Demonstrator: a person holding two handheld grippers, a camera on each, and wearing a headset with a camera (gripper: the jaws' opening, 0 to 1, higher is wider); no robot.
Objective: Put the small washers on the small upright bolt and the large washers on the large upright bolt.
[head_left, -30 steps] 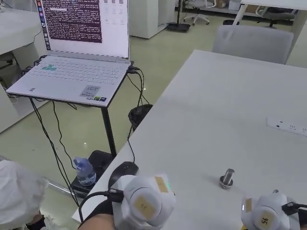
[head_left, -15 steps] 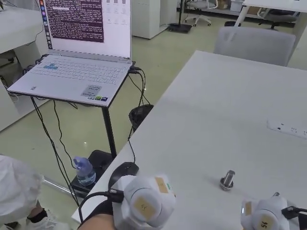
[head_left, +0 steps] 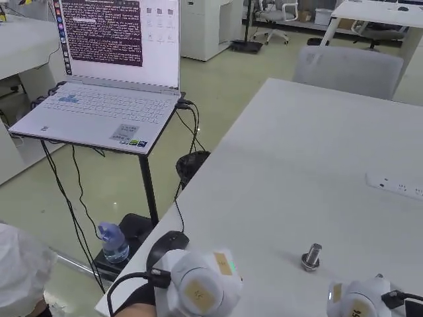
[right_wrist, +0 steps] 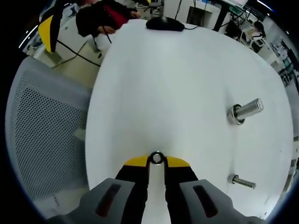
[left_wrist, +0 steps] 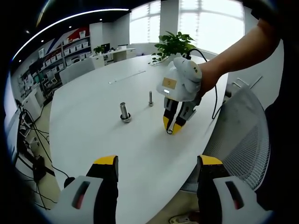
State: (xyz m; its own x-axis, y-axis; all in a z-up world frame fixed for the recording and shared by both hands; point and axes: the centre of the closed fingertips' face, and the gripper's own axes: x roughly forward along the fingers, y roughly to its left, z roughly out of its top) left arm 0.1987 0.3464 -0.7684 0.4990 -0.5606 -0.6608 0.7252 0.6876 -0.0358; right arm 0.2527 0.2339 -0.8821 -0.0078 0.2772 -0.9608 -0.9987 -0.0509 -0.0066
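the right gripper is closed on a washer, pinched between its yellow tips close to the white surface. the large upright bolt stands off to one side with the small upright bolt near it, both apart from the washer. the left gripper is wide open and empty at the surface's edge, facing both bolts.

Worktop: white tabletop, matt and smooth.
Large bolt: thick upright silver bolt, bright polished metal.
Washer: small silver metal ring, pinched in my right gripper, shiny.
Chair: grey chair back, perforated mesh.
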